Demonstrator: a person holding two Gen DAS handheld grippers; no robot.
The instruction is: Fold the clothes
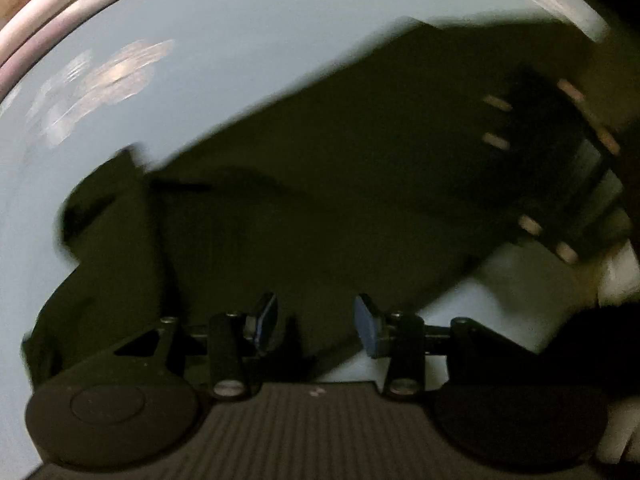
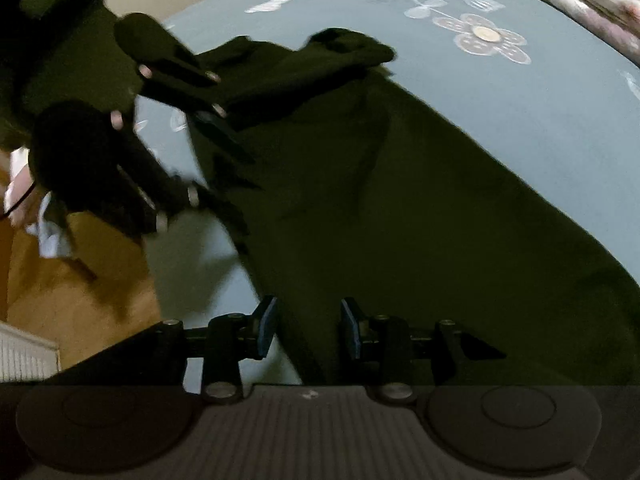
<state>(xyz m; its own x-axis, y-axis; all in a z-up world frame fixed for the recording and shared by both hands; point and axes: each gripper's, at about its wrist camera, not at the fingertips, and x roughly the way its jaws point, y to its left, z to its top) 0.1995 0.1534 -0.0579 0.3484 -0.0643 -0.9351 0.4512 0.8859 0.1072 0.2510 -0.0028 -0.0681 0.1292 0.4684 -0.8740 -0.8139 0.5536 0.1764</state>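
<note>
A dark olive-green garment [image 2: 420, 216] is seen spread on a pale blue sheet w/ white flower print [image 2: 486, 38], prob. a bed; its exact type can't be told, pics dim & blurred. In the right wrist view its far end is bunched into a rumpled lump, while the near part lies flatter w/ a straight edge running down toward the camera. The right gripper [image 2: 308, 328] is held just above that near edge, jaws spread, nothing between the blue pads. The left gripper [image 1: 316, 326] is likewise spread & empty, hovering over the garment's near edge where cloth gives way to sheet. Each gripper is also caught in the other's view, at the side. The step in hand is judged to be a reach for a fresh hold on the near edge, or a release just made; one moment fits both. For any next fold, one cloth layer edge must be pinched cleanly by both grippers, & the bunched far end smoothed.
</note>
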